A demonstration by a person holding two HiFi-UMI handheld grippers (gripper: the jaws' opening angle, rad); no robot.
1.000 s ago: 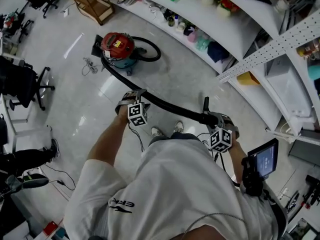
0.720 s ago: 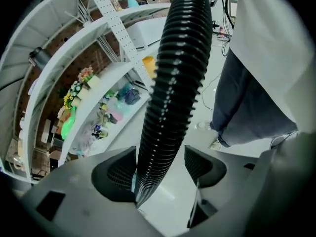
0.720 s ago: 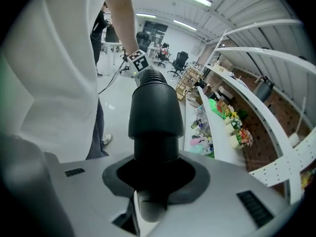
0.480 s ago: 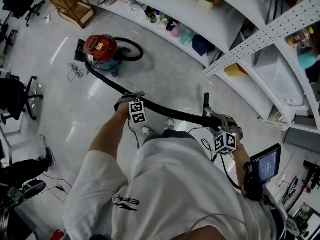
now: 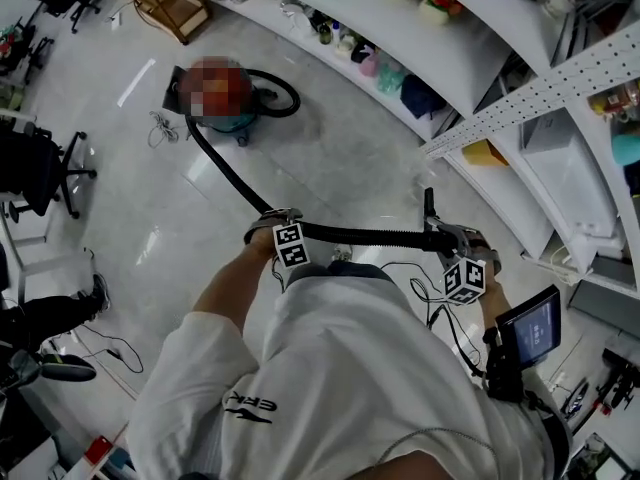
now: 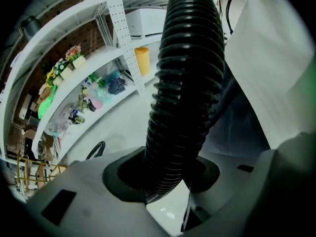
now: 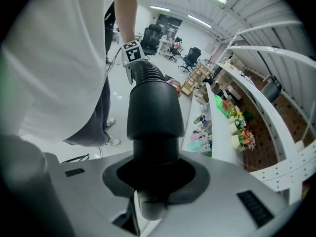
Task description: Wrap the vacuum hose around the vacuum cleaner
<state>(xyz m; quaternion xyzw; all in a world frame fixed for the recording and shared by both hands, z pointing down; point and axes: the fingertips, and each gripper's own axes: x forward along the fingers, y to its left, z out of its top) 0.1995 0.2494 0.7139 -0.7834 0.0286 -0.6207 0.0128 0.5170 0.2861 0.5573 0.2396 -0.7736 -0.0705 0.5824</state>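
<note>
Grey floor runs beside curved shelves. On it stands the vacuum cleaner, well apart from the person. The hose leaves the cleaner and rises to the left gripper, whose jaws have just been closing and now clamp the ribbed section. From there the hose continues, farther from the cleaner, to the right gripper, whose jaws are clamped on the rigid cuff.

Judged hazards:
- The run from the cleaner looks nearly taut, so a further pull could drag or tip the cleaner.
- The ribs may slide through the left jaws, because that grip is fresh.
- A loose cable just beside the cleaner could snag a wrapping loop.
- No turn lies around the cleaner yet.
</note>
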